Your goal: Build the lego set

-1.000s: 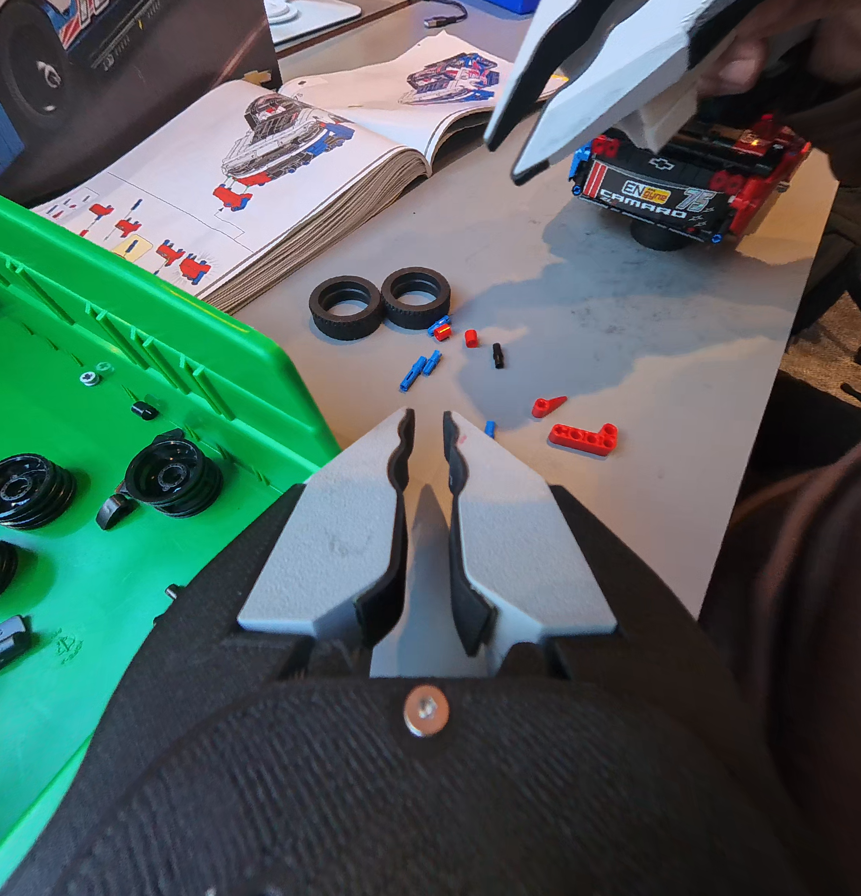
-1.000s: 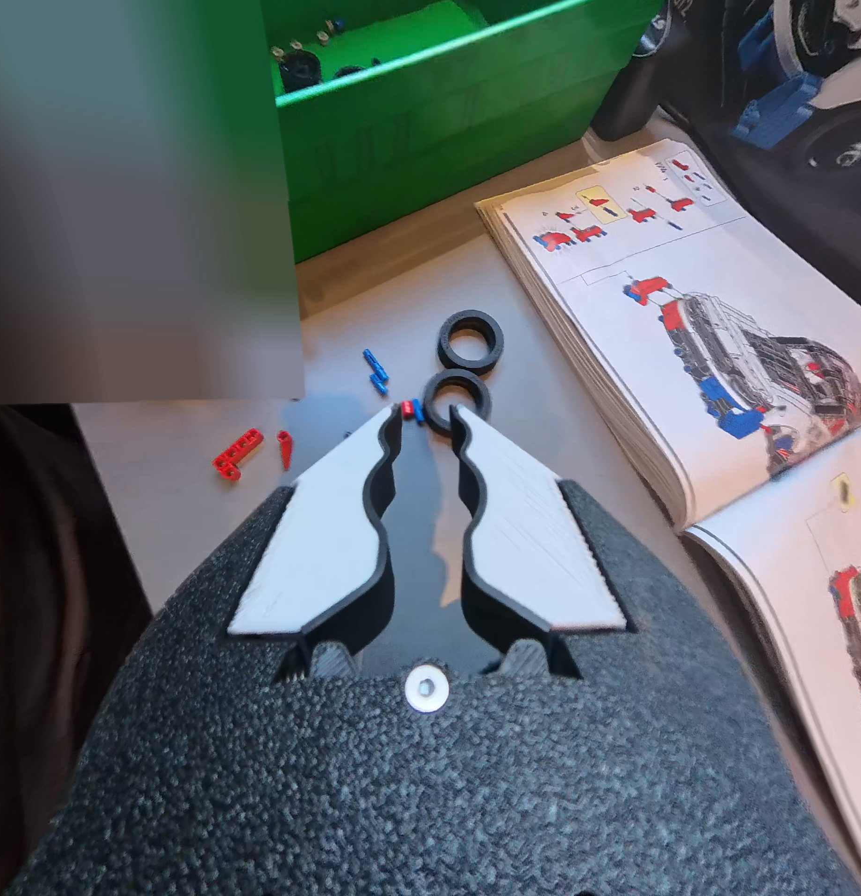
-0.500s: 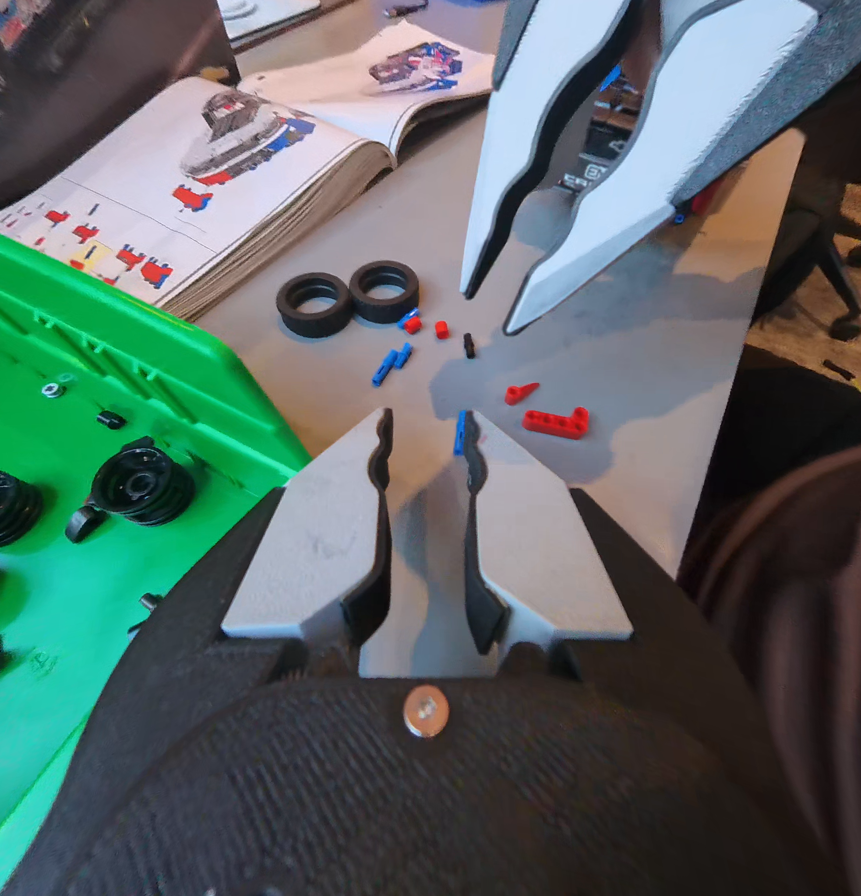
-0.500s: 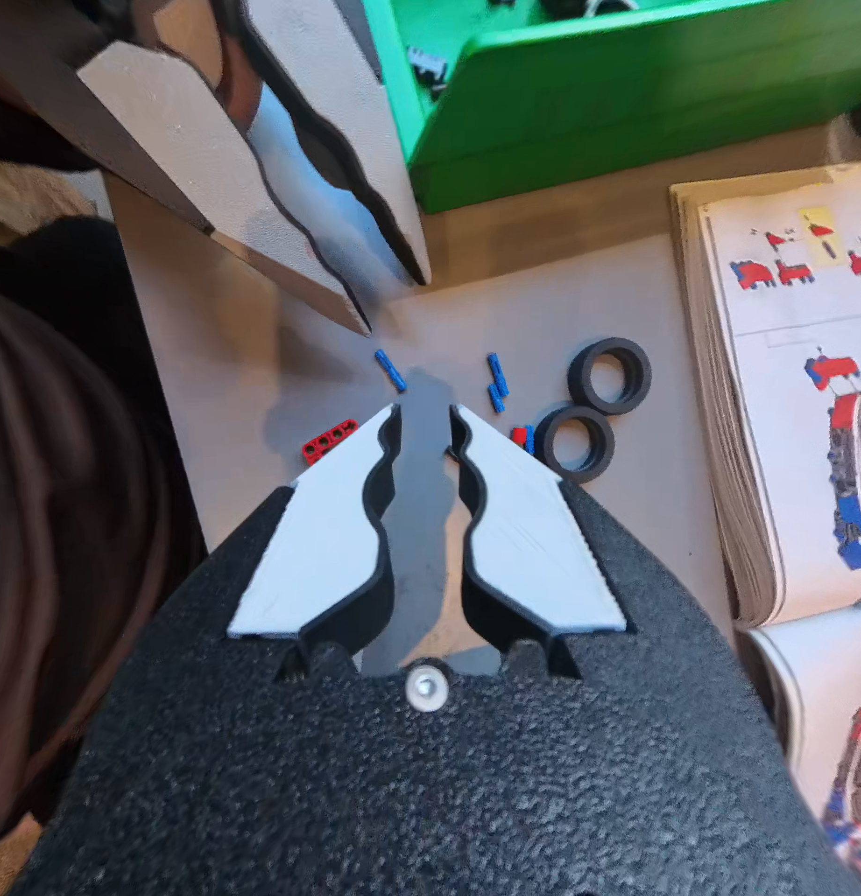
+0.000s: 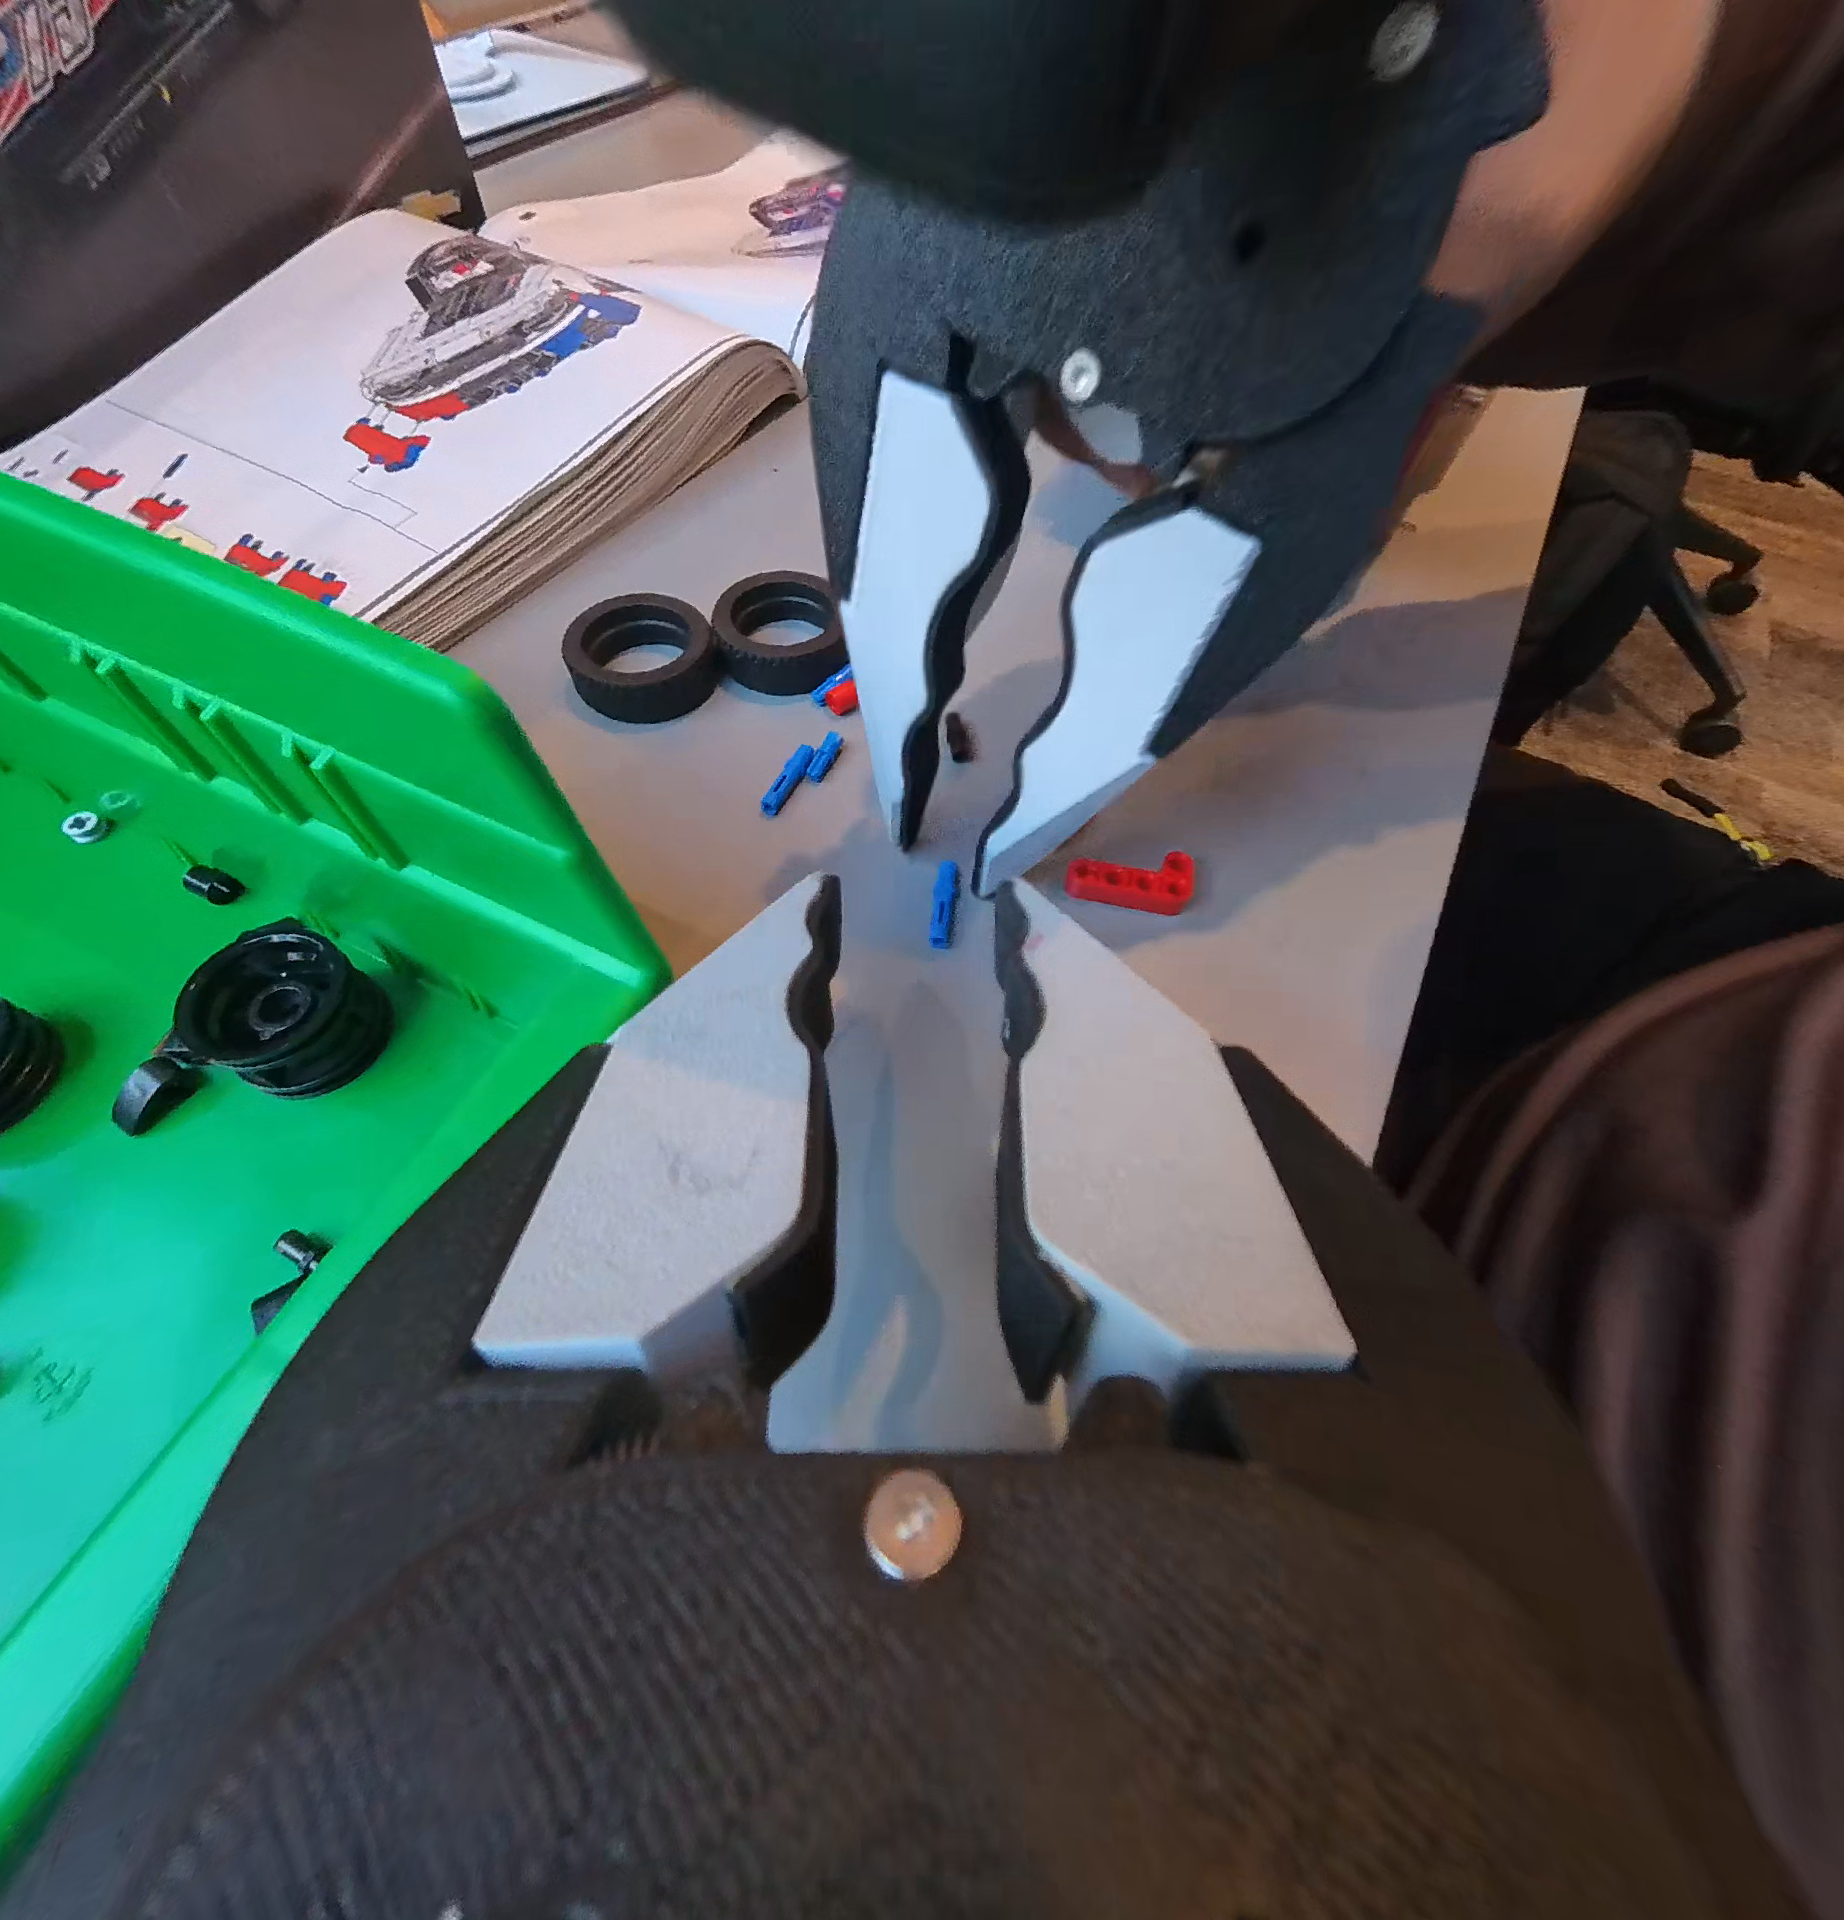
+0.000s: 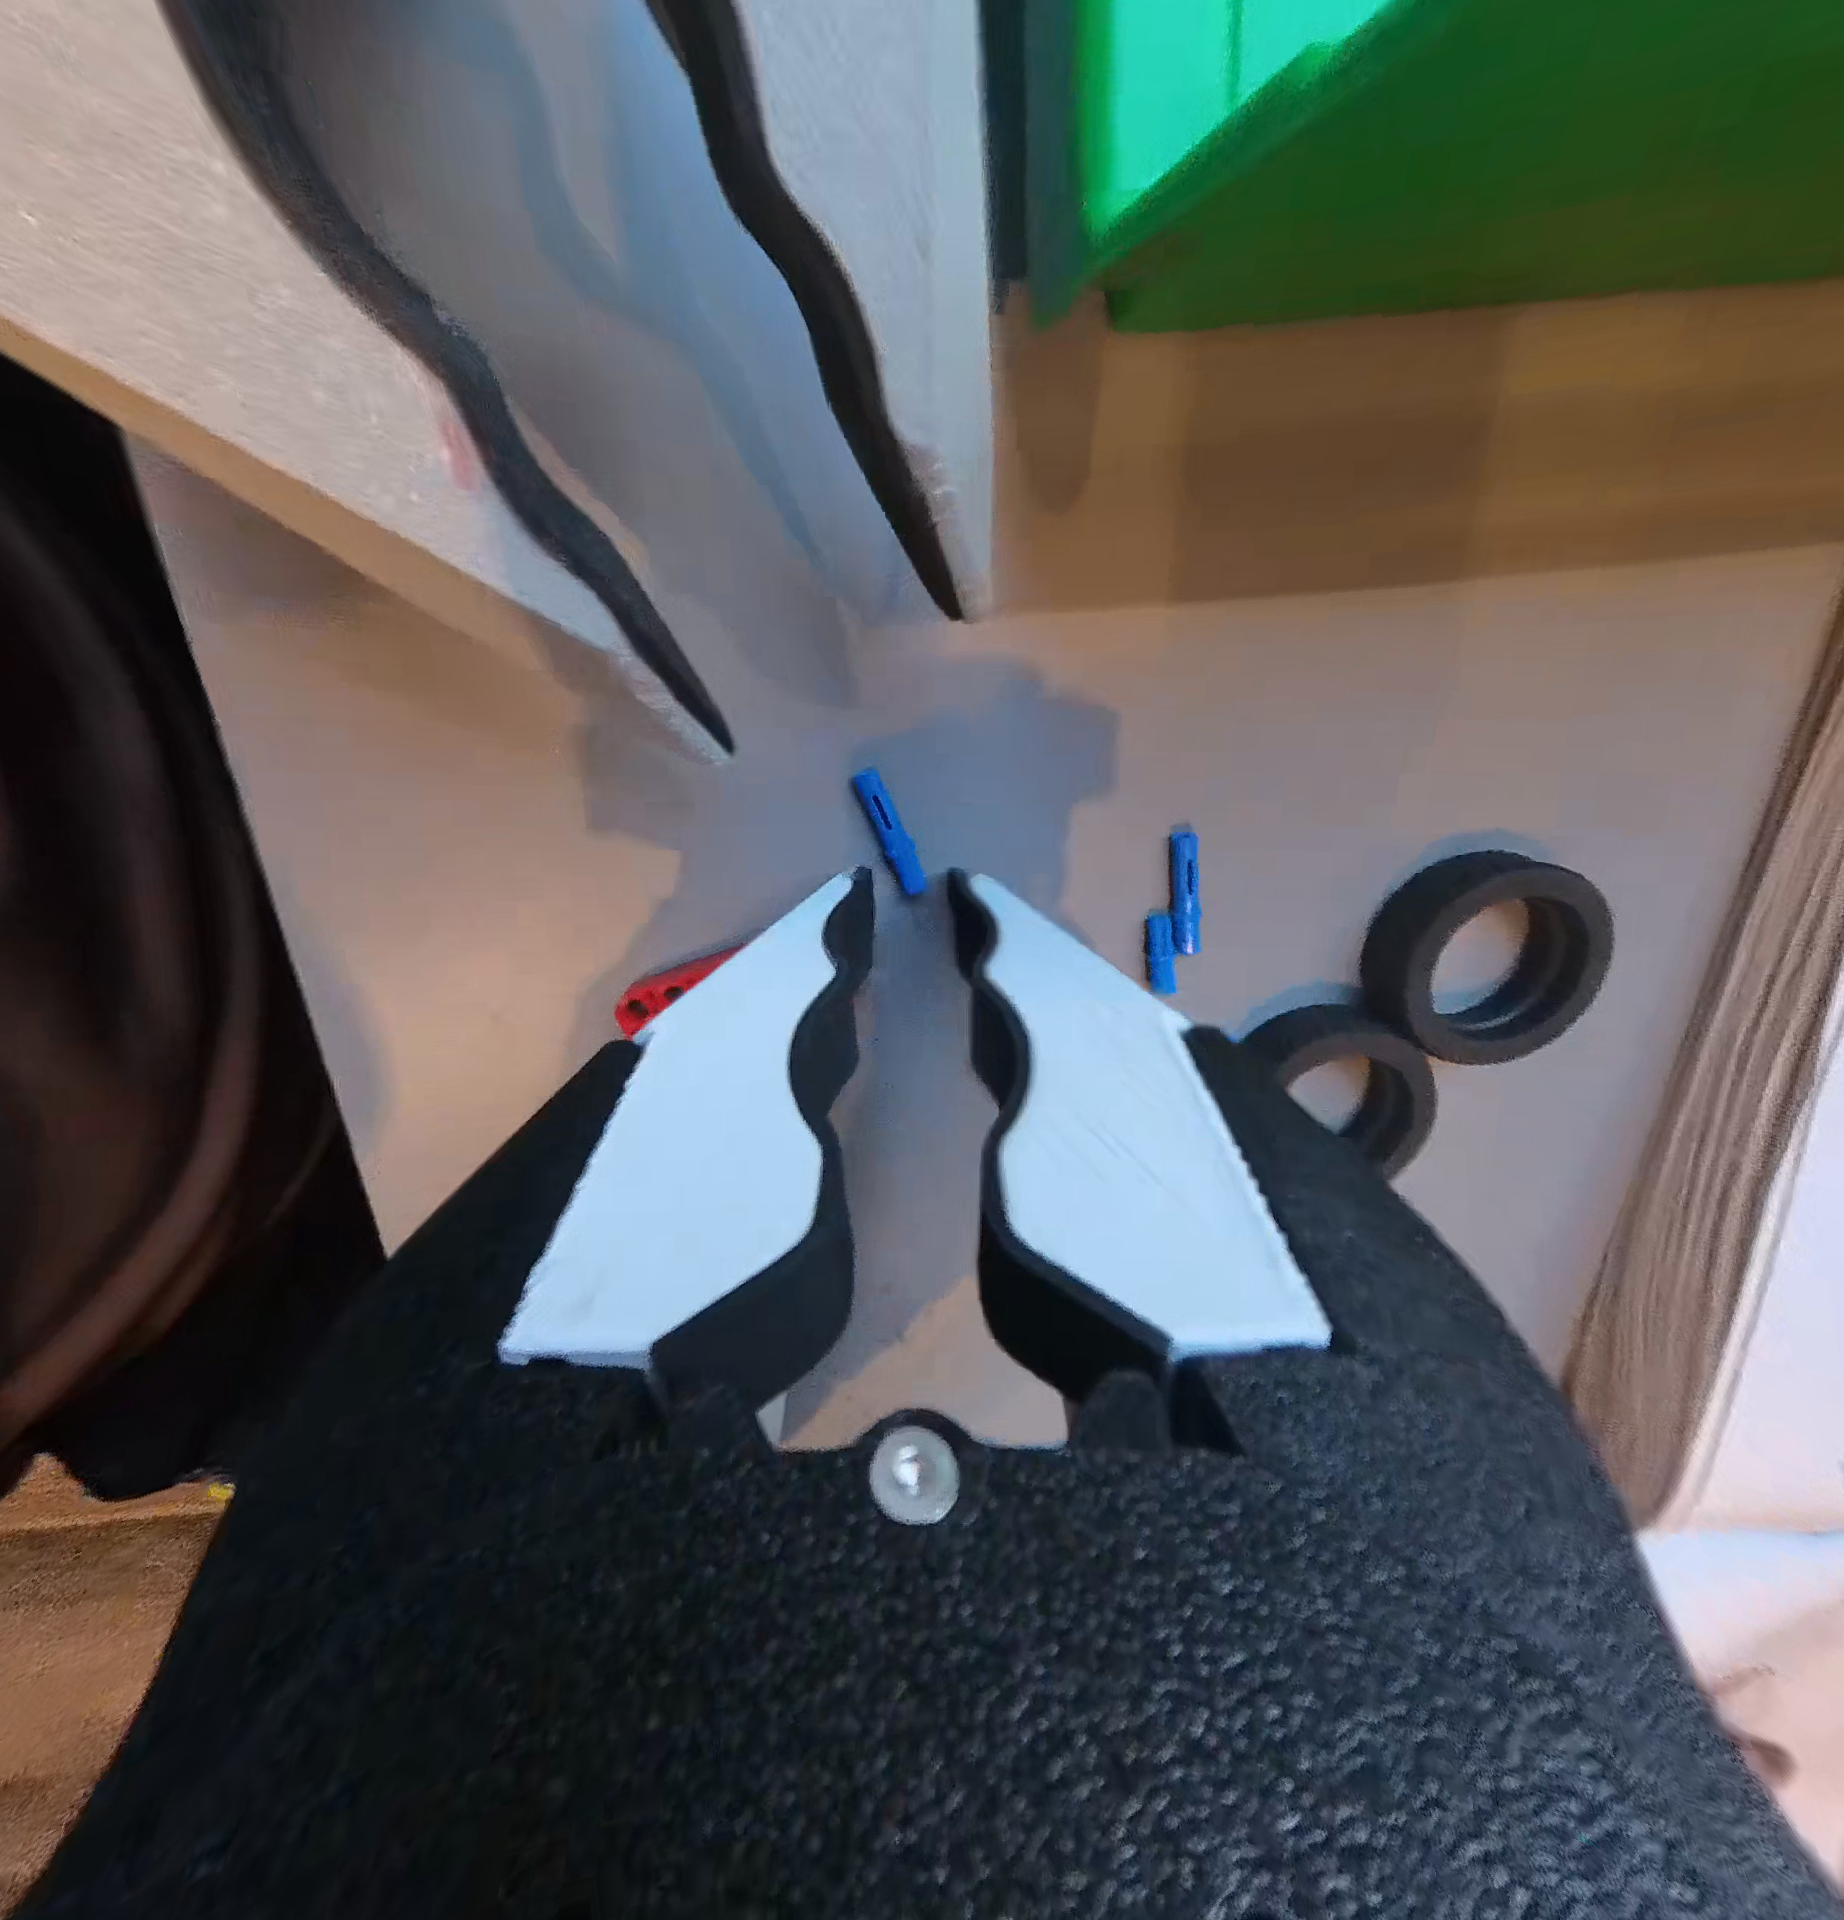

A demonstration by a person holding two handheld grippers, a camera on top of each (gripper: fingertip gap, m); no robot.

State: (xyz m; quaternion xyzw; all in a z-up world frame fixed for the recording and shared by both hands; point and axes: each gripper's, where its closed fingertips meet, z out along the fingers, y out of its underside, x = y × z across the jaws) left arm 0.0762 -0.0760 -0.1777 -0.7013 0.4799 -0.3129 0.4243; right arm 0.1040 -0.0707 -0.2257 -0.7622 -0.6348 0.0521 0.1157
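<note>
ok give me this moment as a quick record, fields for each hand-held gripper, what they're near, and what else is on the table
left hand-held gripper: open, empty, low over the table
right hand-held gripper: open, empty, tips pointing down opposite the left one
nearest part: single blue pin, lying flat between both sets of tips, not gripped
other loose parts: two black tyres, pair of blue pins, red L-shaped beam
green bin: holds black wheel hubs
instruction booklet: open
</note>
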